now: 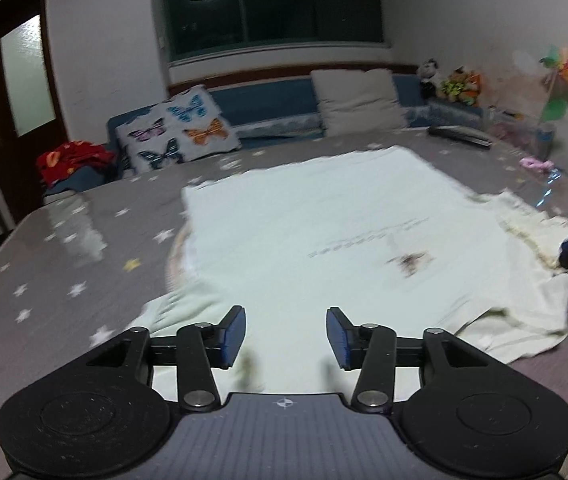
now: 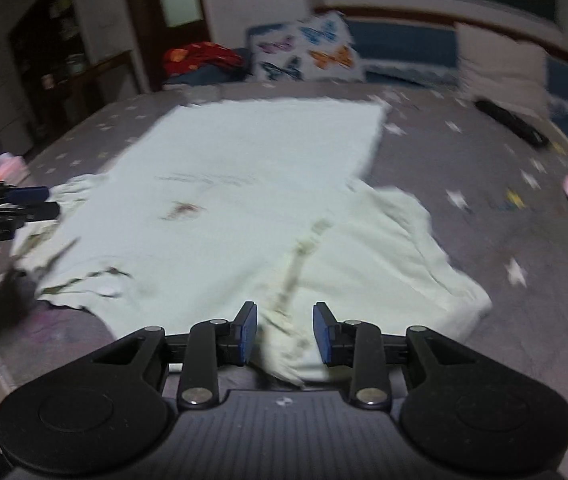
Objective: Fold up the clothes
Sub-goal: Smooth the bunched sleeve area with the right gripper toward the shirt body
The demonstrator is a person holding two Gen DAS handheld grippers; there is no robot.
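Lying beneath both tongs: shirt (image 1: pixel 324 220).

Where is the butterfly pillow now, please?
The butterfly pillow leans at the far end of the bed, left of centre in both wrist views, between the red clothes and the plain cream pillow.
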